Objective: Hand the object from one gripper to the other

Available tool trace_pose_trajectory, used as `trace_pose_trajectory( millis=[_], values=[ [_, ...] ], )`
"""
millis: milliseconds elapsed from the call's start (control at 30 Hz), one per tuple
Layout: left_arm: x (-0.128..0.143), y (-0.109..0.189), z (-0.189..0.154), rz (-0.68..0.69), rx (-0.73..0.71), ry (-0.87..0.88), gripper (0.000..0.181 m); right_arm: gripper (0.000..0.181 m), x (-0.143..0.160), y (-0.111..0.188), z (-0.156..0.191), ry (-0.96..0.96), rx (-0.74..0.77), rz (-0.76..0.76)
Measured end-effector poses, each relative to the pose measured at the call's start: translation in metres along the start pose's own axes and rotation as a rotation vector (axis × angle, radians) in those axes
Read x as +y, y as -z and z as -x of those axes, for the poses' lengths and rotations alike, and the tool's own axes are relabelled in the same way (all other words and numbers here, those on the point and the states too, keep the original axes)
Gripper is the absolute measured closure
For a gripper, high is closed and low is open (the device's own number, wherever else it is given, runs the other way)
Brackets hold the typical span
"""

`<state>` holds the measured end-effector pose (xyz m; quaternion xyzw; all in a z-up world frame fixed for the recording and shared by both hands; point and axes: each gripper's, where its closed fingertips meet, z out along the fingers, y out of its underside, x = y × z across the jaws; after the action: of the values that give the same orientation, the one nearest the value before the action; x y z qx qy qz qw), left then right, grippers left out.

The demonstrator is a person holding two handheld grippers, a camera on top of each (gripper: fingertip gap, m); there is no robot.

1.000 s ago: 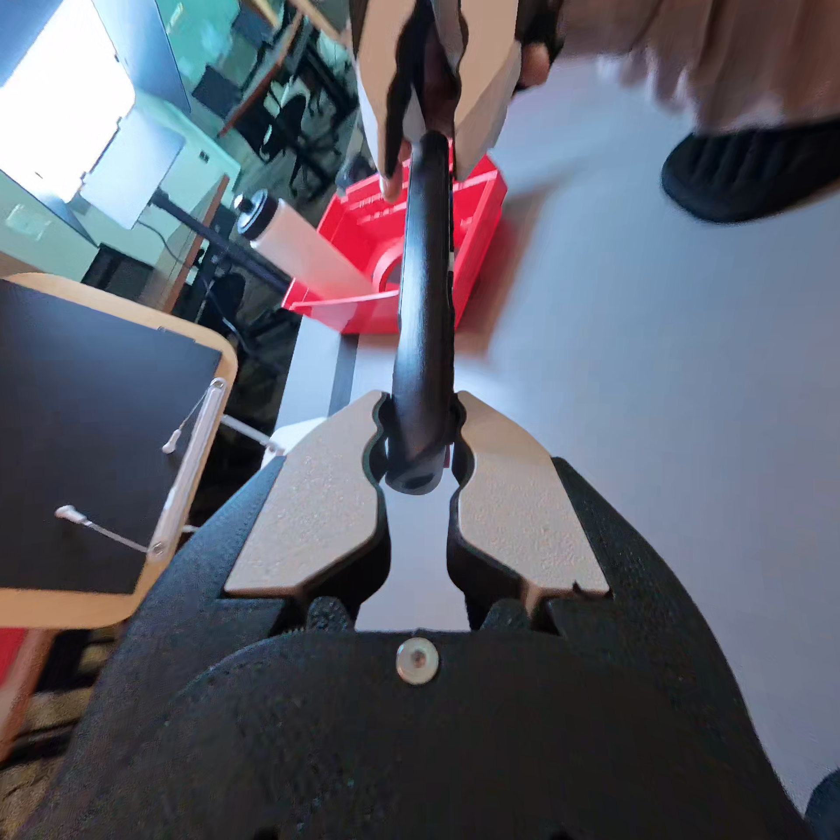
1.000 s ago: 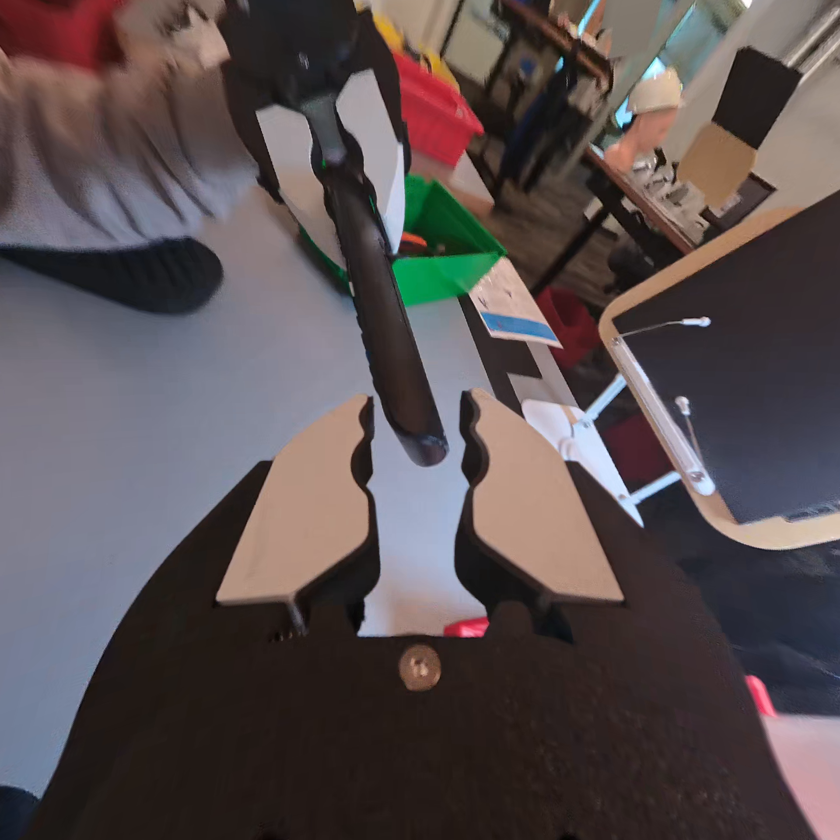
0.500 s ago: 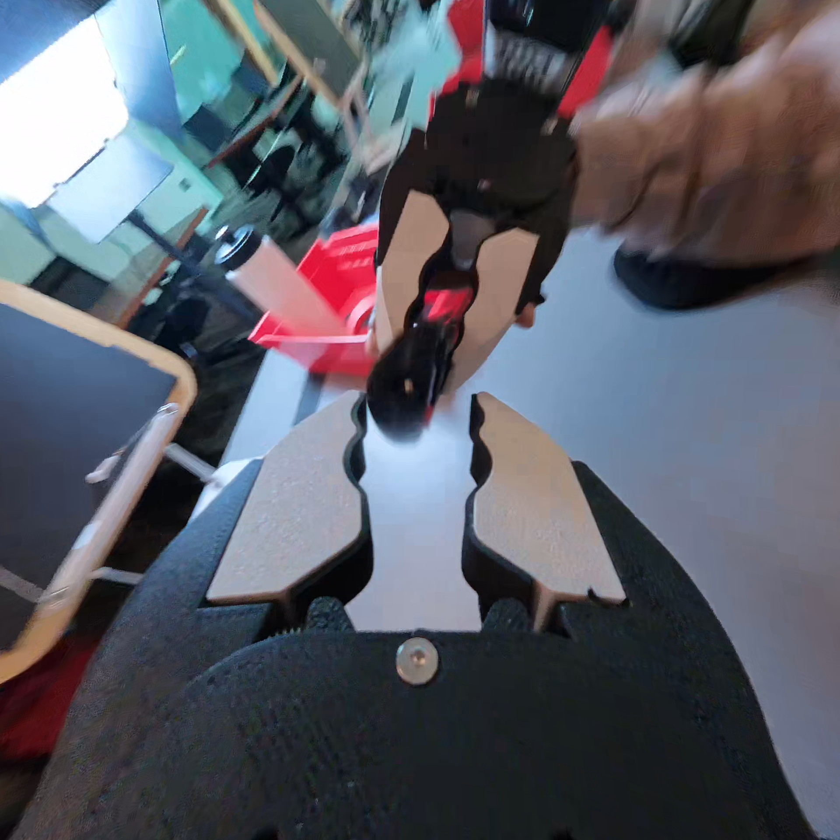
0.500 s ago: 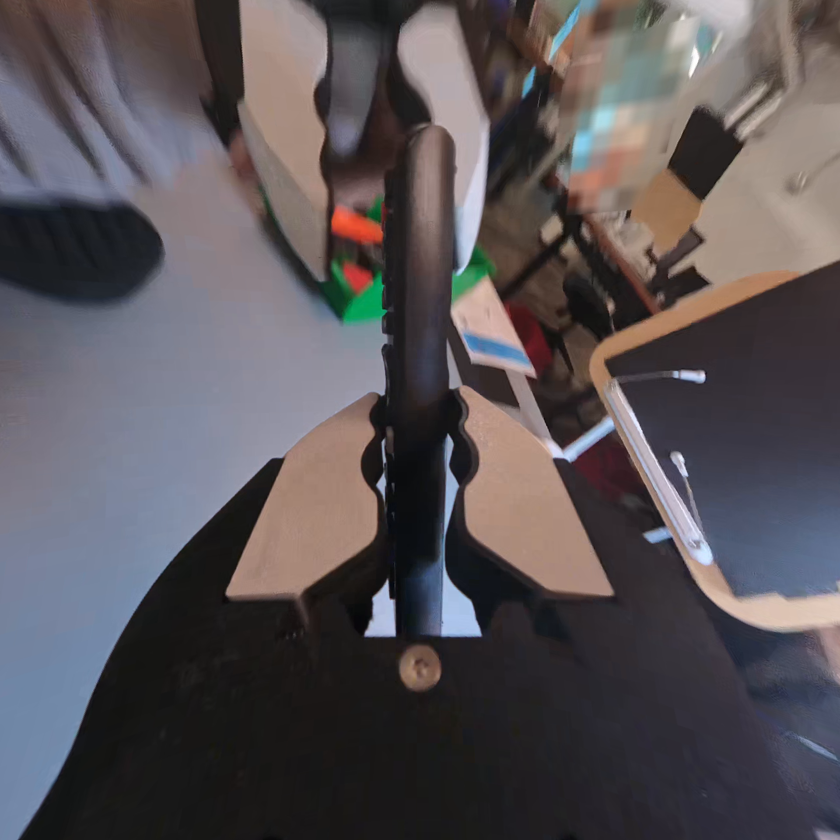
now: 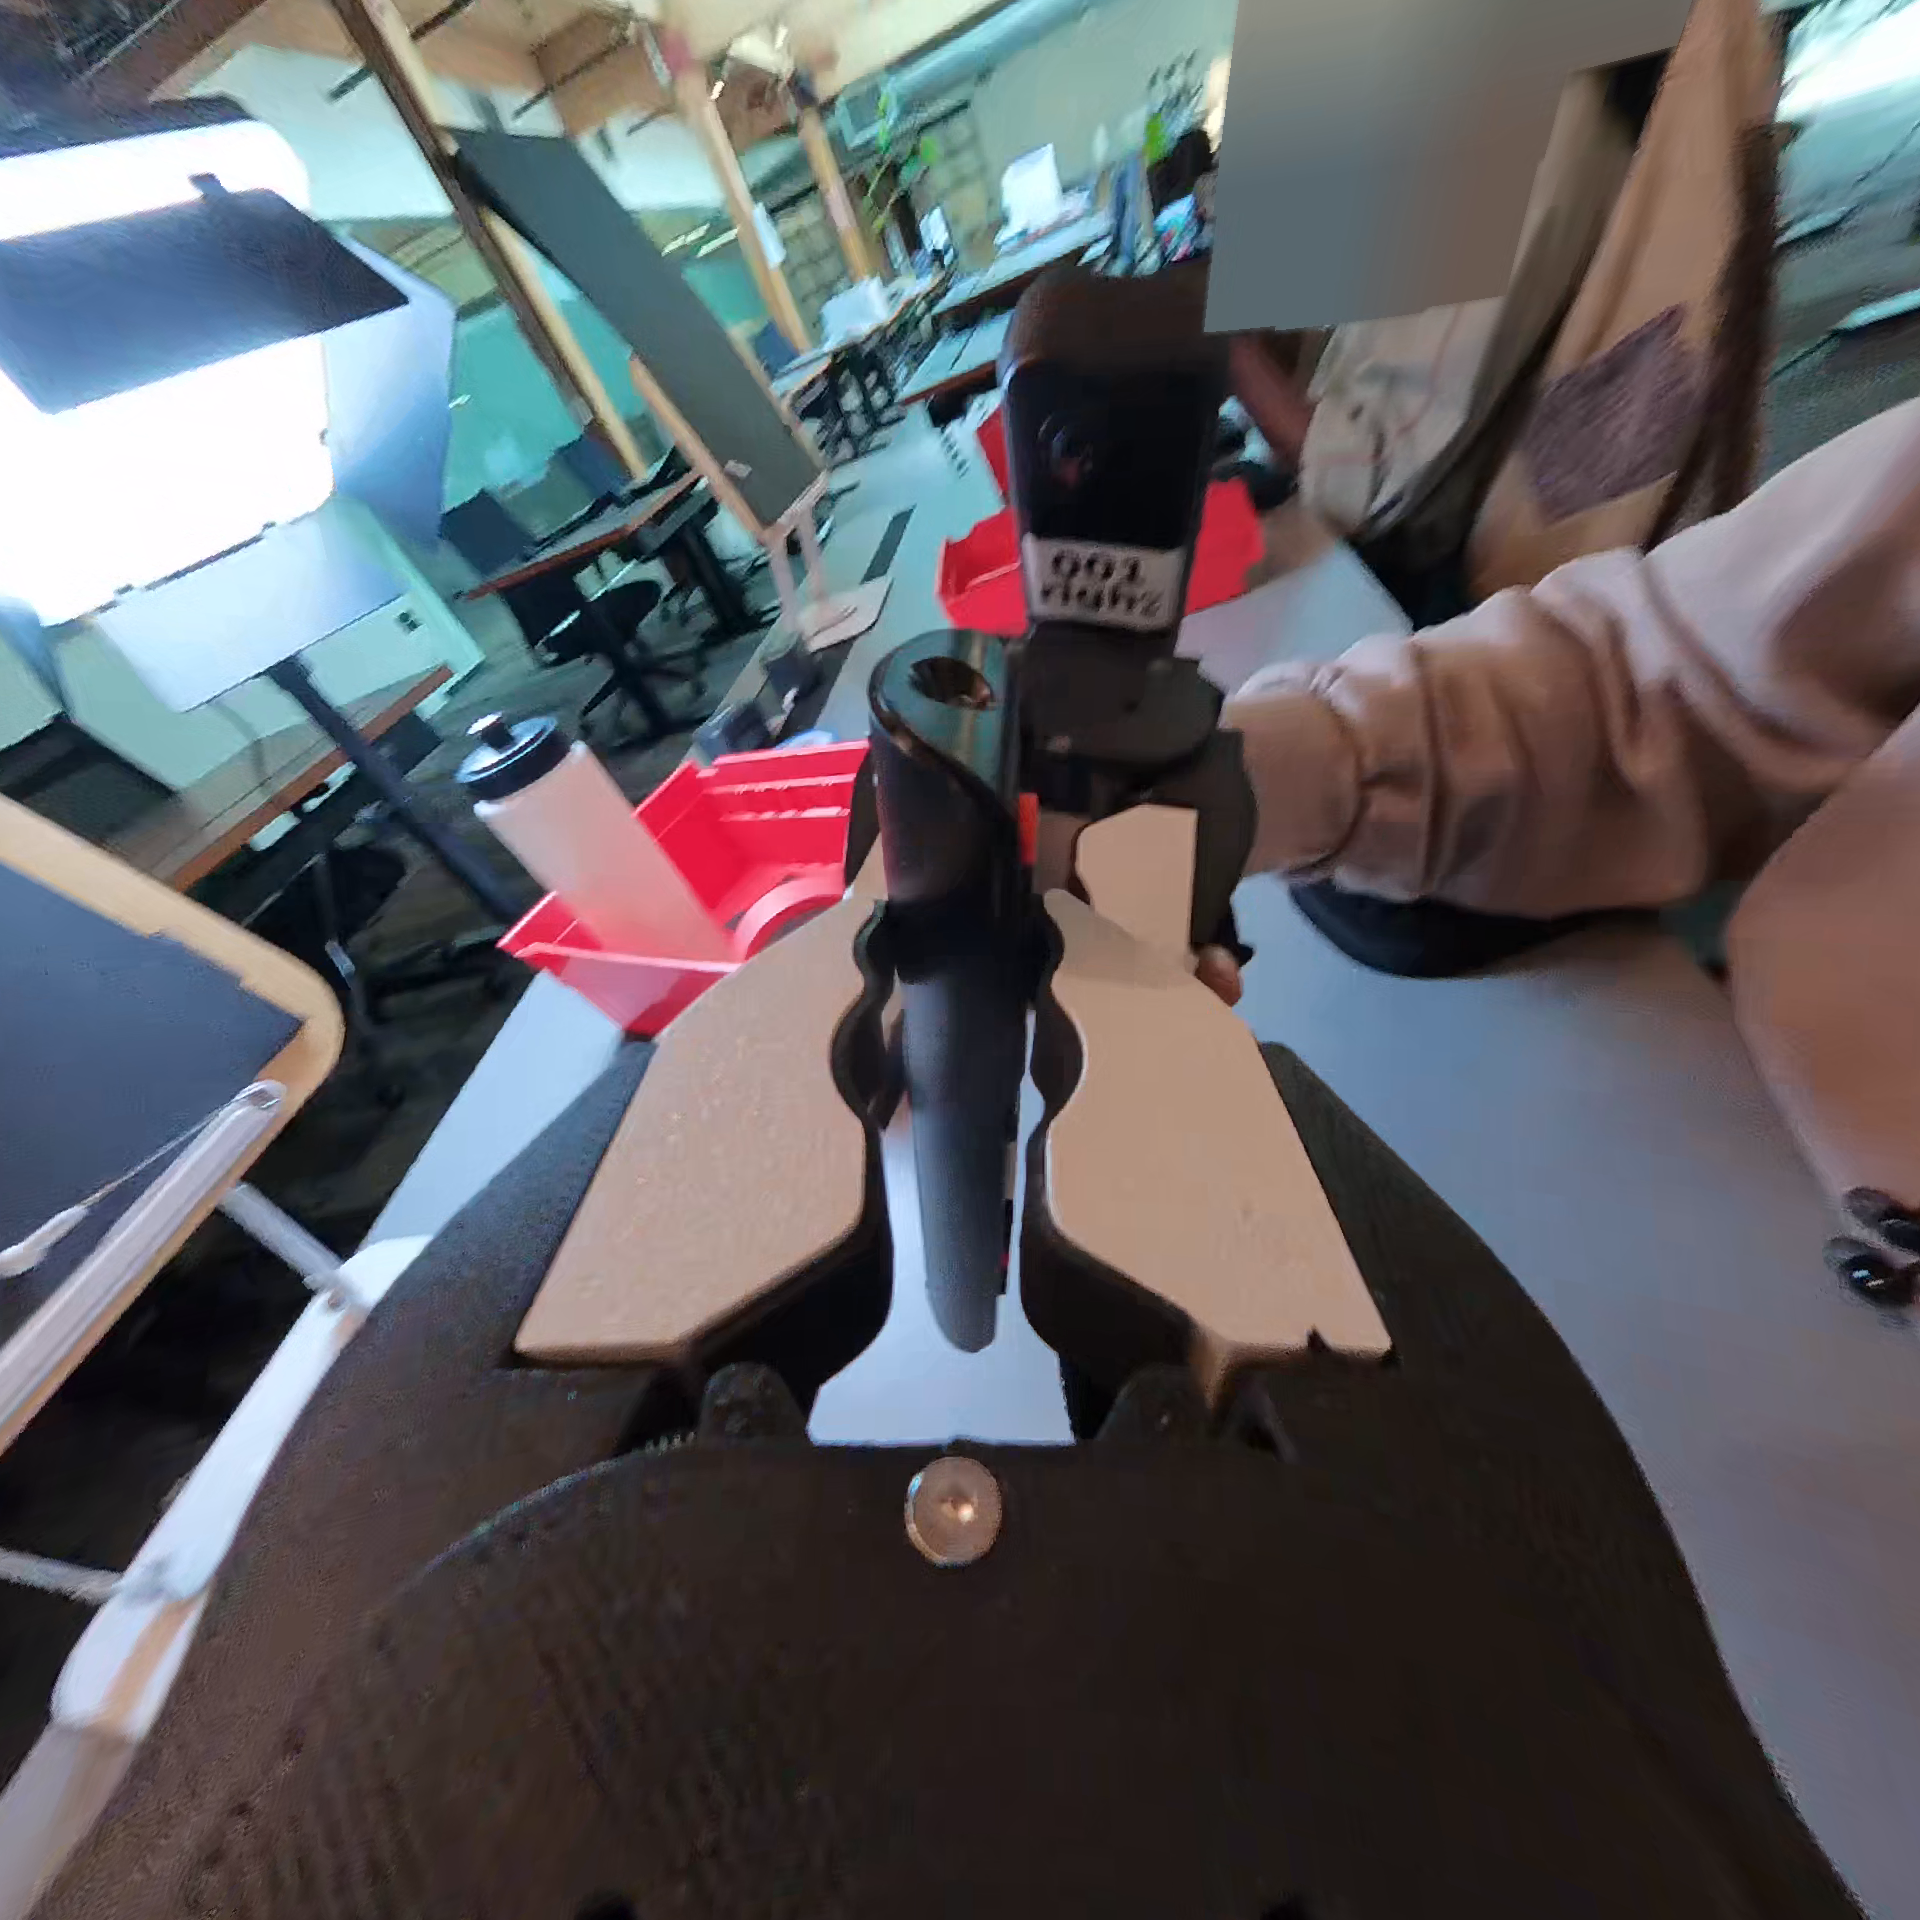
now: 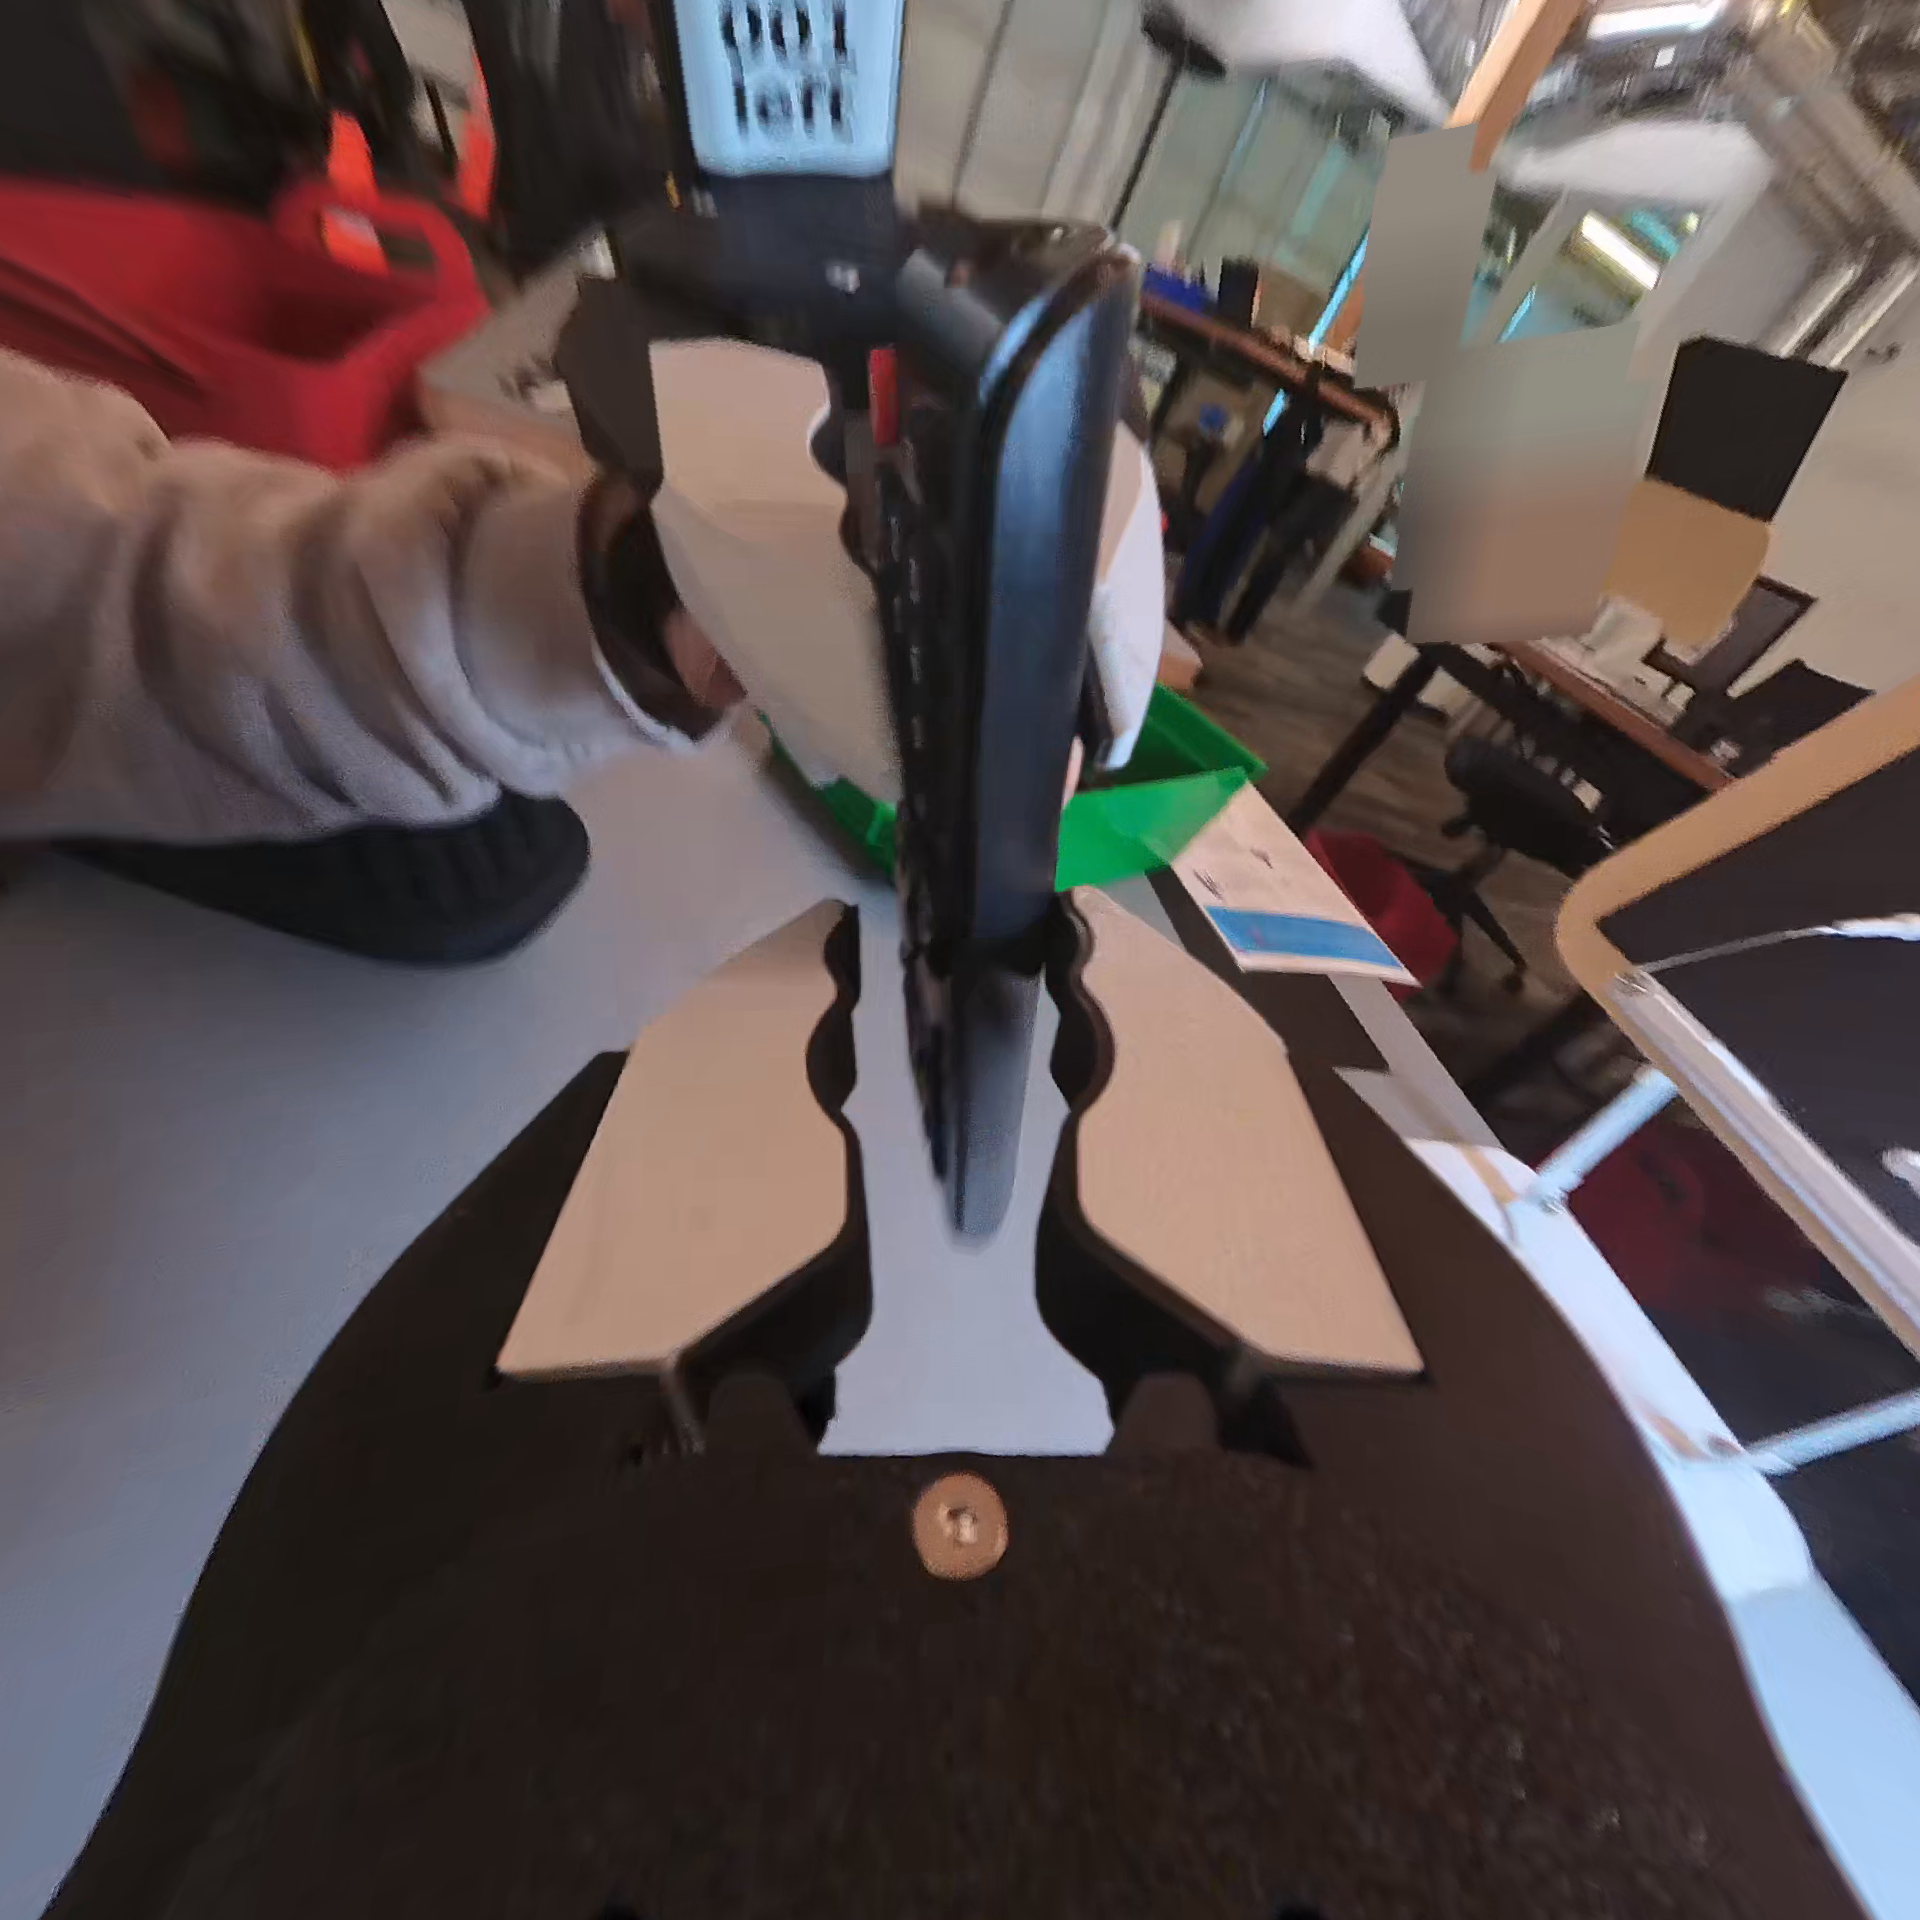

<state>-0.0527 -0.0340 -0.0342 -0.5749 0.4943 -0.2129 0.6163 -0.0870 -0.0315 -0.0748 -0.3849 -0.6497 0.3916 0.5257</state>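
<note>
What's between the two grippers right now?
The black tool bridges them, seen in both wrist views: the left gripper clamps it, the right gripper flanks its other end.

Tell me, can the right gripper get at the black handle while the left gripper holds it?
Probably yes. One end of the black handle already lies between the fingers of the right gripper. The left gripper clamps it farther along, so that end looks unobstructed.

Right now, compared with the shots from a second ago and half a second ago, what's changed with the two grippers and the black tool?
Half a second ago the right gripper was clamped on the black tool and the left gripper was open. Now the left has closed on it again and the right looks open around its end. The red bin and green bin have not moved.
</note>
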Motion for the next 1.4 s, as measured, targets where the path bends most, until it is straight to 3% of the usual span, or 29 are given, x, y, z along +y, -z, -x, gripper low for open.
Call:
trace_pose_trajectory(
  millis=[100,200,267,333,433,533,633,700,833,967,1133,1167,1233,1367,1400],
  values=[
    [0.029,0.005,0.016,0.227,-0.103,-0.116,0.157,0.139,-0.002,0.017,-0.006,0.08,0.021,0.092],
    [0.06,0.003,0.013,0.41,-0.085,-0.179,0.157,0.139,-0.018,0.029,-0.007,0.137,0.053,0.112],
    [0.072,-0.007,0.001,0.463,-0.036,-0.191,0.157,0.141,-0.011,0.025,0.0,0.184,0.052,0.192],
    [0.078,-0.016,-0.007,0.496,-0.01,-0.219,0.157,0.153,0.015,0.018,0.003,0.313,0.057,0.346],
    [0.09,-0.017,-0.006,0.558,-0.026,-0.277,0.157,0.156,0.024,0.013,0.004,0.361,0.053,0.383],
    [0.07,-0.012,0.005,0.421,-0.081,-0.265,0.156,0.158,0.006,0.022,-0.007,0.307,0.091,0.27],
    [0.055,0.001,0.022,0.281,-0.102,-0.094,0.119,0.158,-0.032,0.047,-0.024,0.209,0.133,0.042],
    [0.05,0.009,0.032,0.137,-0.078,0.034,0.111,0.158,-0.063,0.068,-0.032,0.105,0.137,-0.163],
    [0.04,0.014,0.035,-0.165,0.062,0.312,0.113,0.159,-0.114,0.107,-0.034,-0.043,0.102,-0.554],
    [0.053,-0.019,0.006,-0.192,0.201,0.408,0.113,0.159,-0.13,0.123,-0.031,-0.156,0.014,-0.733],
    [0.032,-0.049,-0.029,-0.35,0.301,0.44,0.118,0.159,-0.133,0.114,-0.02,-0.238,-0.075,-0.809],
    [0.02,-0.044,-0.026,-0.408,0.28,0.429,0.124,0.159,-0.131,0.11,-0.019,-0.242,-0.081,-0.8],
    [0.003,-0.025,-0.015,-0.492,0.246,0.39,0.155,0.159,-0.131,0.112,-0.022,-0.277,-0.087,-0.827],
    [-0.018,0.011,-0.002,-0.517,0.207,0.276,0.169,0.159,-0.109,0.11,-0.036,-0.259,-0.066,-0.702],
    [-0.027,0.023,0.006,-0.571,0.169,0.278,0.181,0.159,-0.099,0.106,-0.038,-0.255,-0.076,-0.649]
  ],
)
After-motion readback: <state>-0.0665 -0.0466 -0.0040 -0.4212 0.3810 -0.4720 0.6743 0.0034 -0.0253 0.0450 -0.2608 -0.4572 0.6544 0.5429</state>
